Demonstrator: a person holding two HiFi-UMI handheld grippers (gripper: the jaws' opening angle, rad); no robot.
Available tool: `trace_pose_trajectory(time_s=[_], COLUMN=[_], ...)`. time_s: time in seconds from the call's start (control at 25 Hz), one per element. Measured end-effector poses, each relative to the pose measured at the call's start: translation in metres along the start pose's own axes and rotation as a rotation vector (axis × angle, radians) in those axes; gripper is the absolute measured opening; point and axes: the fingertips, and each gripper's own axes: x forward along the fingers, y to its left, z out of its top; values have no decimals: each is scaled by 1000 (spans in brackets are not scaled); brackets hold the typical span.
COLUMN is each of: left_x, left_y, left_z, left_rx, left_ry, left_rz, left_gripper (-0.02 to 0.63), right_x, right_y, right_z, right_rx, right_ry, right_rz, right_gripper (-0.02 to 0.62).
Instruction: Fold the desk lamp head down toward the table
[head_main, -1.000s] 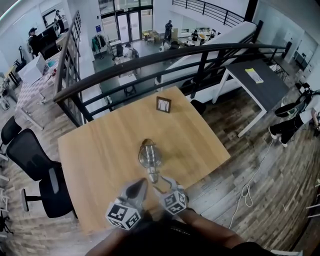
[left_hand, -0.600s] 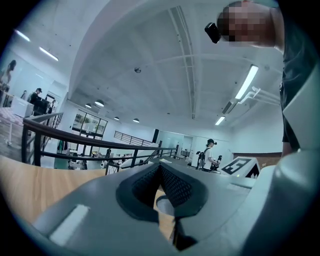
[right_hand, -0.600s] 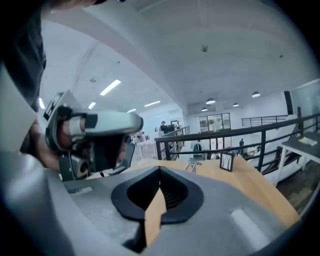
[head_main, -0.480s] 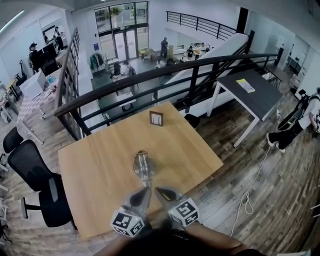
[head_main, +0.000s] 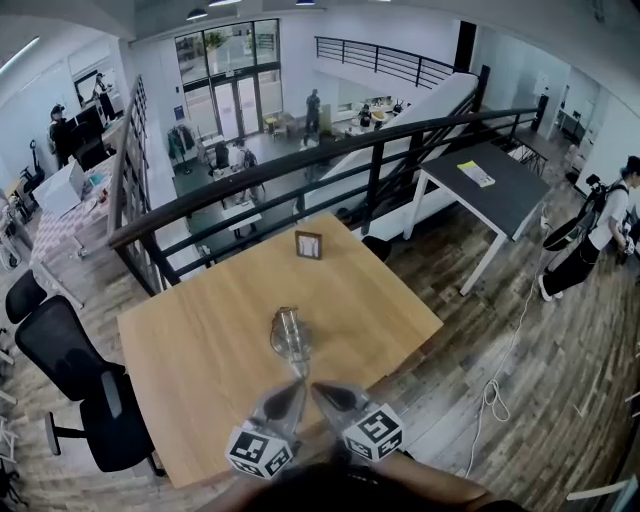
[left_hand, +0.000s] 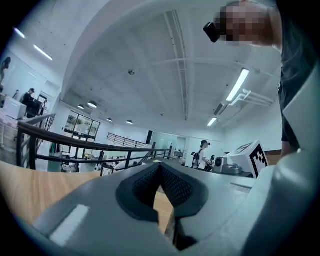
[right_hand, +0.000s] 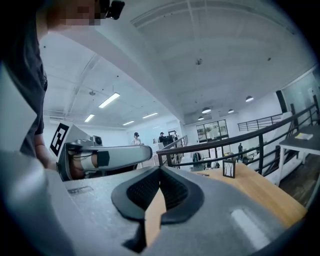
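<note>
The desk lamp (head_main: 289, 334) is a silvery piece that lies low on the wooden table (head_main: 200, 340), seen from straight above; I cannot tell how its head is angled. Both grippers hover at the table's near edge, just short of the lamp and not touching it. My left gripper (head_main: 292, 385) (left_hand: 160, 165) is shut with nothing in it. The right gripper (head_main: 318, 388) (right_hand: 160, 169) is also shut and holds nothing. Their tips point toward each other, almost meeting. Each gripper view shows only the other gripper beside its own jaws, not the lamp.
A small framed sign (head_main: 309, 245) (right_hand: 229, 169) stands near the table's far edge. A black railing (head_main: 300, 170) runs behind the table. Black office chairs (head_main: 75, 365) stand at the left, and a dark desk (head_main: 490, 175) at the right.
Both grippers have drawn back from the lamp's near end toward the table's front edge and risen. The right gripper no longer touches the lamp.
</note>
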Motion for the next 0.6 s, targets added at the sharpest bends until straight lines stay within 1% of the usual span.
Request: trace_pose_trajectory(time_s=[0.12, 0.2, 0.44, 0.6], left_x=[-27, -52, -126, -161], left_y=[6, 12, 27, 25], left_z=[6, 9, 15, 14], left_rx=[9, 12, 17, 18], left_ry=[-6, -5, 4, 12], left_rz=[-22, -35, -75, -113], left_gripper=[2, 2, 2, 2], right_x=[7, 14, 30, 25], right_y=[28, 53, 134, 170], right_z=[7, 8, -3, -8], right_rx=[-18, -16, -17, -8], right_ry=[-38, -58, -85, -102], right_rz=[-20, -29, -49, -95], right_gripper=[3, 3, 3, 3])
